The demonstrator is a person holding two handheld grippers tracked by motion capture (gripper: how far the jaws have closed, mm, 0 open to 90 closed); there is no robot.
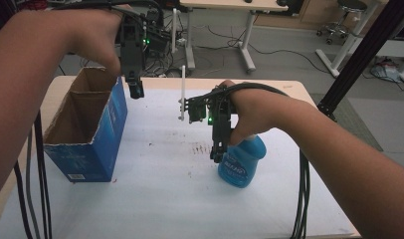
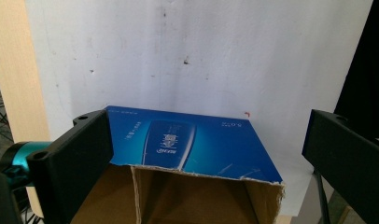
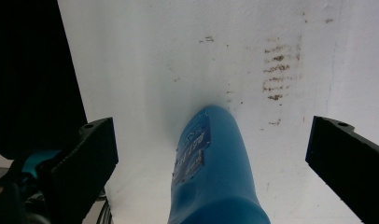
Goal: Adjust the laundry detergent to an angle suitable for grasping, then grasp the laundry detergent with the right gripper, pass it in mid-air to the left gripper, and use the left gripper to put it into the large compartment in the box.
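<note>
A blue cardboard box [image 1: 98, 142] stands open-topped at the table's left; its brown inside [image 2: 187, 200] and blue side [image 2: 178, 140] lie below my left gripper [image 2: 204, 116]. That gripper [image 1: 136, 89] hangs open above the box's far right corner, with nothing between its jaws. A blue plastic bottle [image 1: 242, 167] with a dark label sits right of centre. My right gripper [image 1: 218, 154] points down beside it, at its left. In the right gripper view the bottle [image 3: 215, 163] rises between the wide-open jaws [image 3: 211, 122], touching neither.
A white sheet [image 1: 165, 199] covers the table, with brown smudges [image 1: 202, 148] near the right gripper. Black cables [image 1: 302, 199] trail off the front edge on both sides. A black frame post [image 1: 359, 55] slants at the right. Desks and a stool [image 1: 347, 20] stand beyond.
</note>
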